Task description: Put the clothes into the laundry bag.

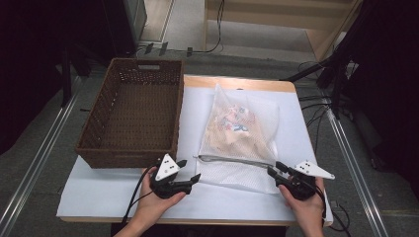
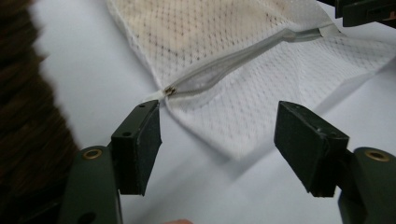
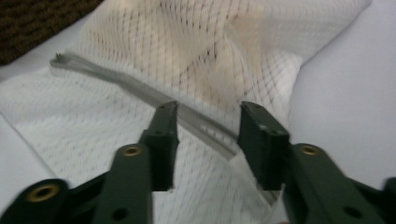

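Left side: the wicker basket walls you off.
Centre: the mesh bag covers the table.
Near edge: bare table lets you pass.

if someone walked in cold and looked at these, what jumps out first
Probably the white mesh bag lying mid-table with pale, colourful items showing through it and a grey zipper running across its near end. The left gripper and right gripper sit at either end of that zipper, jaws open. To the left stands an empty brown wicker basket.
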The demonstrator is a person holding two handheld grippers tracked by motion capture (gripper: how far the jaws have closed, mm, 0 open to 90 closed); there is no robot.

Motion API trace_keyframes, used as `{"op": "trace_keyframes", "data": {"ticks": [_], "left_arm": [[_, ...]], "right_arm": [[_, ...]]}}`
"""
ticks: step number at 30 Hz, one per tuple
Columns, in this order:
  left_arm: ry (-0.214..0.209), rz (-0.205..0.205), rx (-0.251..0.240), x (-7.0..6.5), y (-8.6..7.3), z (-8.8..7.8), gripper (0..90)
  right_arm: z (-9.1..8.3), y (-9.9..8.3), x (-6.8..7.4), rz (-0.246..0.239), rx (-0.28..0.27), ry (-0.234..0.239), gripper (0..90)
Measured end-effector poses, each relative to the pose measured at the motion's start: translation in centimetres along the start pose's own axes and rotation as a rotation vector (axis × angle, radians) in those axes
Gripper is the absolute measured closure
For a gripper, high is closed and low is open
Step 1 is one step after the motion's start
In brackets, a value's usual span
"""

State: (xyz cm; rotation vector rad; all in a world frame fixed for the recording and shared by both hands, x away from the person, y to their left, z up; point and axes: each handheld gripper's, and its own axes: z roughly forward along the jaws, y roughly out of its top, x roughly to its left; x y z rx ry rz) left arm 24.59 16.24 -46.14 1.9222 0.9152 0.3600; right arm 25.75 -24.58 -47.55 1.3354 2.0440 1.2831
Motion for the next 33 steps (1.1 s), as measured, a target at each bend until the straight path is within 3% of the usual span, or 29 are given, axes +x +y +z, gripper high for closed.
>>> {"op": "trace_keyframes", "data": {"ticks": [2, 7, 8, 11, 13, 15, 19, 22, 28, 33], "left_arm": [[-0.01, -0.026, -0.01, 0.5, -0.5, -0.8, 26.8], [-0.002, -0.059, -0.013, 1.3, -1.3, -2.2, 13.2], [0.001, -0.067, -0.015, 1.5, -1.3, -2.5, 10.3], [-0.025, -0.075, -0.016, 2.1, -1.8, -3.3, 0.6], [-0.041, -0.08, -0.021, 2.5, -2.0, -3.9, 0.0], [0.018, -0.068, -0.012, 2.6, -2.2, -4.3, 0.0], [0.057, -0.097, -0.008, 3.7, -2.7, -5.1, 0.0], [0.05, -0.117, -0.014, 4.0, -2.8, -5.0, 0.0], [0.054, -0.083, 0.005, 3.3, -2.8, -4.5, 0.0], [0.064, -0.094, 0.012, 3.4, -2.8, -4.2, 0.0]], "right_arm": [[-0.2, -0.2, 0.1, -0.03, 0.016, -0.021, 38.8], [-0.6, -0.2, -0.2, -0.012, -0.003, -0.009, 21.0], [-0.6, -0.3, -0.2, -0.03, 0.007, -0.004, 13.1], [-0.4, -0.5, 0.1, -0.055, 0.03, -0.009, 6.5], [-0.2, -0.5, 0.1, -0.056, 0.052, 0.003, 0.0], [-0.1, -0.6, 0.1, -0.042, 0.058, 0.007, 0.0], [0.2, -0.9, -0.1, -0.031, 0.069, -0.011, 0.0], [0.2, -0.9, -0.2, -0.027, 0.063, -0.015, 0.0], [0.2, -1.0, -0.1, -0.031, 0.061, -0.013, 0.0], [0.3, -1.0, -0.1, -0.037, 0.061, -0.015, 1.9]]}}
